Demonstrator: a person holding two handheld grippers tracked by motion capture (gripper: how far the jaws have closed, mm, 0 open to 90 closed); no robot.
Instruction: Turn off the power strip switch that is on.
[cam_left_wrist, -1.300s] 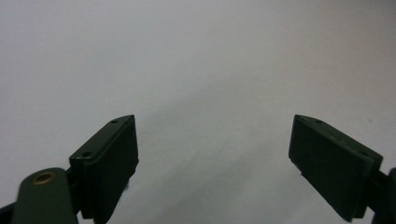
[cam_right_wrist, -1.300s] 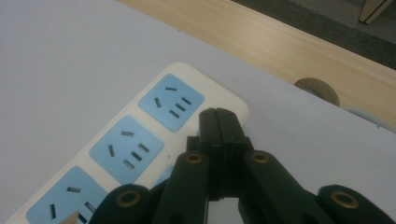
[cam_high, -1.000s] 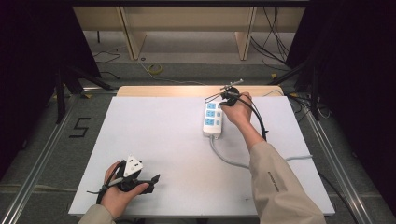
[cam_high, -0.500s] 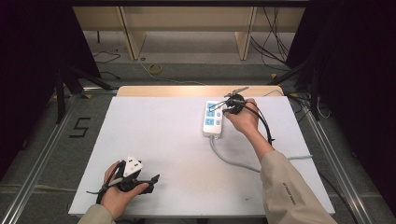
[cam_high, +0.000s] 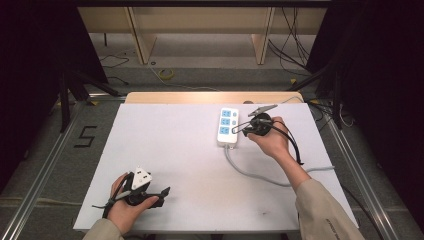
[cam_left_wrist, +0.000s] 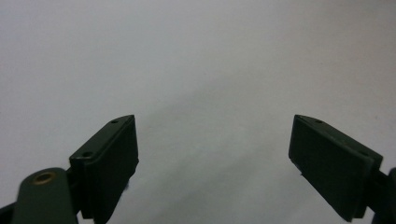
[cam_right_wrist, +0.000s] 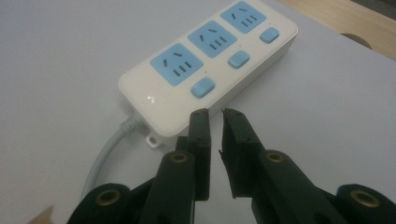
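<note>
— Where's the power strip?

— Far right of the table, long axis running away from me. My right gripper sits just beside its near corner, jaws nearly closed, empty.

— And your left gripper?

— Well apart at the near edge, jaws wide, holding nothing.

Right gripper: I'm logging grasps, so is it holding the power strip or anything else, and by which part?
Nothing is held. The right gripper has its jaws nearly shut with an empty gap, just short of the power strip's near edge.
</note>
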